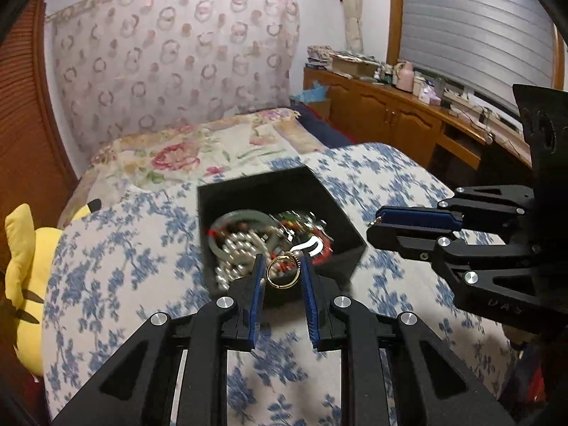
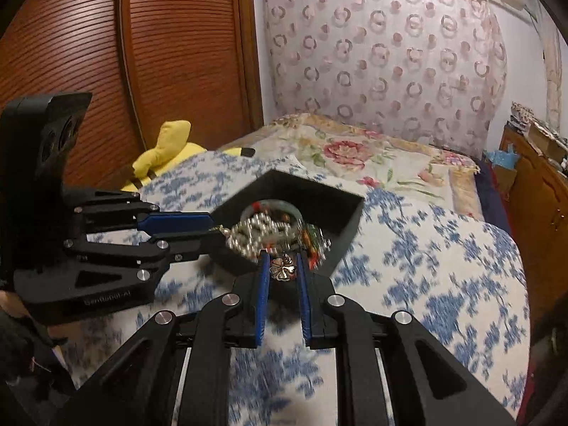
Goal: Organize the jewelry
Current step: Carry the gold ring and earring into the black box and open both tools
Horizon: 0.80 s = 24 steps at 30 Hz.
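A black open box (image 1: 340, 209) (image 2: 340, 209) sits on the blue-flowered bedspread, filled with a pale green bangle (image 1: 241, 218), pearl beads (image 1: 238, 252) (image 2: 248, 234) and other tangled pieces. My left gripper (image 1: 283, 271) is shut on a gold ring (image 1: 282, 272), held just above the box's near corner. My right gripper (image 2: 283, 270) is shut on a gold flower-shaped piece (image 2: 282, 270) over the box's near edge. Each gripper shows in the other's view, the right one (image 1: 376, 222) beside the box, the left one (image 2: 216, 229) at the box's left side.
A yellow plush toy (image 1: 25, 269) (image 2: 167, 156) lies at the bed's left edge by a wooden slatted door (image 2: 142, 53). A floral pillow (image 1: 198, 152) lies beyond the box. A wooden cabinet (image 1: 390, 106) with clutter runs along the right wall.
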{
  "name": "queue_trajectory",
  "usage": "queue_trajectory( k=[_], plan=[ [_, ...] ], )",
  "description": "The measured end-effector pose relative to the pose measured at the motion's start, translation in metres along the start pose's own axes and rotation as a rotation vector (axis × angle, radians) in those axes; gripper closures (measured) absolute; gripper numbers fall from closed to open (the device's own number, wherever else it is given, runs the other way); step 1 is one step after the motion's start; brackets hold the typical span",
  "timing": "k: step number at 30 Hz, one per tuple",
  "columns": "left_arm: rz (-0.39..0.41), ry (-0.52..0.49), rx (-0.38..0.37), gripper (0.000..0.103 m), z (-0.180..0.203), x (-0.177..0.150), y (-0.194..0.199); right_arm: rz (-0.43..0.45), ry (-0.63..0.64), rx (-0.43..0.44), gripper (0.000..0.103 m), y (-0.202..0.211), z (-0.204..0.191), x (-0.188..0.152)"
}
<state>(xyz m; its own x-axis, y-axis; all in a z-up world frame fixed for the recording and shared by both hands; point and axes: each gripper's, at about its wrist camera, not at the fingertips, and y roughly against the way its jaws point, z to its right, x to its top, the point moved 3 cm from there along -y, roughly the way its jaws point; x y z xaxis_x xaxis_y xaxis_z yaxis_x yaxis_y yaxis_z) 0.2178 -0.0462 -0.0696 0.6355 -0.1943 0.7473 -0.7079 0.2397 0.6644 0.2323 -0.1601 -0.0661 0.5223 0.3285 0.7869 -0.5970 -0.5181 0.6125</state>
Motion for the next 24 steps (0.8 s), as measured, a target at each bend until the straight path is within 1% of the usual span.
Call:
queue_trajectory(
  k=[7, 9, 10, 11, 17, 19, 20, 23, 24],
  plan=[
    [-0.014, 0.028, 0.016, 0.084, -0.013, 0.009, -0.016, -0.021, -0.014, 0.007, 0.085, -0.025, 0.003, 0.016],
    [-0.018, 0.032, 0.021, 0.084, -0.015, 0.01, -0.02, -0.031, -0.011, -0.008, 0.082, -0.031, 0.004, 0.018],
    [-0.019, 0.033, 0.021, 0.084, -0.016, 0.011, -0.022, -0.032, -0.014, -0.014, 0.074, -0.032, 0.005, 0.018],
    [-0.019, 0.033, 0.021, 0.084, -0.016, 0.011, -0.024, -0.031, -0.023, -0.015, 0.071, -0.033, 0.007, 0.018],
    [-0.012, 0.034, 0.035, 0.083, -0.018, 0.014, -0.026, -0.014, -0.043, -0.029, 0.071, -0.027, 0.013, 0.015],
    [-0.01, 0.038, 0.04, 0.071, -0.019, 0.014, -0.025, -0.002, -0.056, -0.036, 0.071, -0.022, 0.016, 0.013],
    [-0.007, 0.039, 0.044, 0.066, -0.019, 0.014, -0.024, 0.005, -0.063, -0.043, 0.071, -0.018, 0.017, 0.011],
    [0.007, 0.05, 0.049, 0.062, -0.02, 0.012, -0.017, 0.022, -0.073, -0.061, 0.071, -0.008, 0.019, 0.005],
    [0.011, 0.053, 0.051, 0.053, -0.02, 0.011, -0.014, 0.032, -0.079, -0.07, 0.071, -0.002, 0.02, 0.003]
  ],
)
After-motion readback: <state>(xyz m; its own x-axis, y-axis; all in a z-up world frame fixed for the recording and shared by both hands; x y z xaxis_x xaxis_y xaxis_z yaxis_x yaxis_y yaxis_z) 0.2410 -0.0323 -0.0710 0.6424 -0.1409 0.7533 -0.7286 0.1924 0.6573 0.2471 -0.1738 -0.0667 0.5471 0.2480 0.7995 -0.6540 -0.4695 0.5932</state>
